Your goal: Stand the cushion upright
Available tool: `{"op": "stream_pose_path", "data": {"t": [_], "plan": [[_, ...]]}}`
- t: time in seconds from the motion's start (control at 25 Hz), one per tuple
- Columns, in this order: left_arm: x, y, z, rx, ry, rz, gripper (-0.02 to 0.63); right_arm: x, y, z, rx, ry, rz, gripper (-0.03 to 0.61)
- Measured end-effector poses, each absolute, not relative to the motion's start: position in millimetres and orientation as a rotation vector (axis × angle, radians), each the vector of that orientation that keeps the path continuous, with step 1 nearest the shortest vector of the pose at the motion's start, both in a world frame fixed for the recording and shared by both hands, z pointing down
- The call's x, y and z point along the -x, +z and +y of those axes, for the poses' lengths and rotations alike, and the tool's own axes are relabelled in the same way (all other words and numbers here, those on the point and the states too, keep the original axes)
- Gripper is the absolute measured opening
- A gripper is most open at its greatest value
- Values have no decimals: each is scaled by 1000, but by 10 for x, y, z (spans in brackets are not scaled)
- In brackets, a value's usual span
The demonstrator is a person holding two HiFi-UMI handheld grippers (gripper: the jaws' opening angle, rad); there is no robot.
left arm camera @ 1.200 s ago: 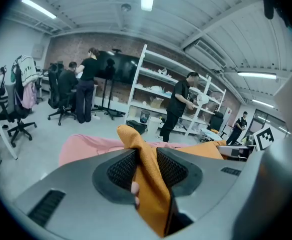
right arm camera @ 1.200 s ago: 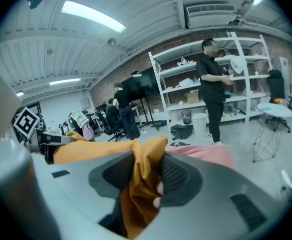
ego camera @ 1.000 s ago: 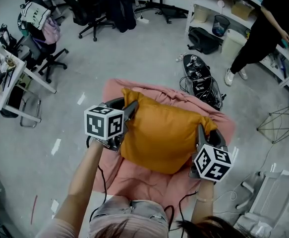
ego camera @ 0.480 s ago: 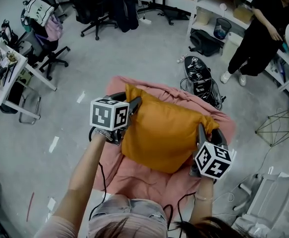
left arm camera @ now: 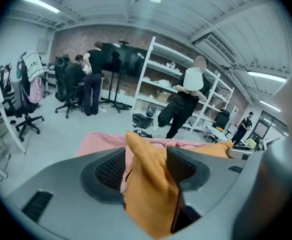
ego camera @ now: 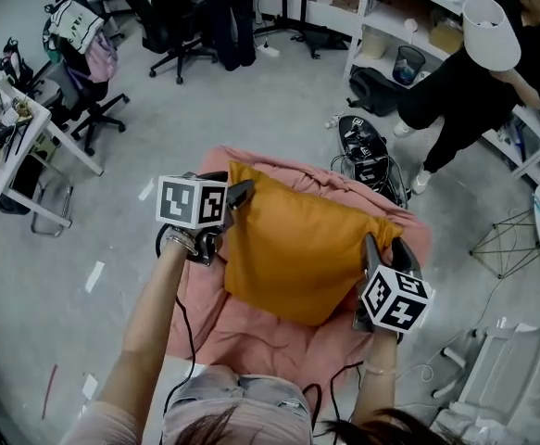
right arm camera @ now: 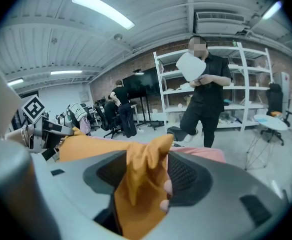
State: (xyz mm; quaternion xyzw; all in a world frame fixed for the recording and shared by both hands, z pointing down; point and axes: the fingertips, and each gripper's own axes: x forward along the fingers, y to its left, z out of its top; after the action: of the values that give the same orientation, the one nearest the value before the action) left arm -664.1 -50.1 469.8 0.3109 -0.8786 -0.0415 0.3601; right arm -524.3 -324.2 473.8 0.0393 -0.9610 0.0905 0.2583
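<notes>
While the orange cushion (ego camera: 302,248) sits on the pink cloth (ego camera: 251,336) between both tools, clutter rings the spot. An open black case (ego camera: 371,156) with cables lies on the floor just beyond the cloth's far right corner. A person in black (ego camera: 455,91) stands past it by the shelves (ego camera: 390,7), holding a white lampshade (ego camera: 492,33). Office chairs (ego camera: 94,109) and a desk (ego camera: 15,146) stand well off to the left.

The left gripper (ego camera: 235,197) has one cushion corner between its jaws. The jaws have just been opening, and pink cloth shows in the gap beside one pad. The right gripper (ego camera: 381,248) has the other corner loose between jaws that have also just been opening.

Compared with a second ago, the cushion keeps its place. The person in black has stepped closer, and the lampshade has come into view.

Bare grey floor (ego camera: 251,91) lies open beyond the cloth's far edge and to its left. The right side is tighter, with a wire frame (ego camera: 510,239) near that edge. From above I cannot tell whether the cushion stands upright or leans.
</notes>
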Motion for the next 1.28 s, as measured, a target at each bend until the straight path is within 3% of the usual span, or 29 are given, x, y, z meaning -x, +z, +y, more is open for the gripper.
{"op": "stream_pose_path", "data": {"t": [0.48,1.28], "plan": [[6338,4491,-182,-789,-119,-2326,241,4945,4558,-3132,-136,211,-2633,261],[5149,4325,355,-870,-215,-2388,238,4089,4217,-2422,-166,215,-2750,262]]}}
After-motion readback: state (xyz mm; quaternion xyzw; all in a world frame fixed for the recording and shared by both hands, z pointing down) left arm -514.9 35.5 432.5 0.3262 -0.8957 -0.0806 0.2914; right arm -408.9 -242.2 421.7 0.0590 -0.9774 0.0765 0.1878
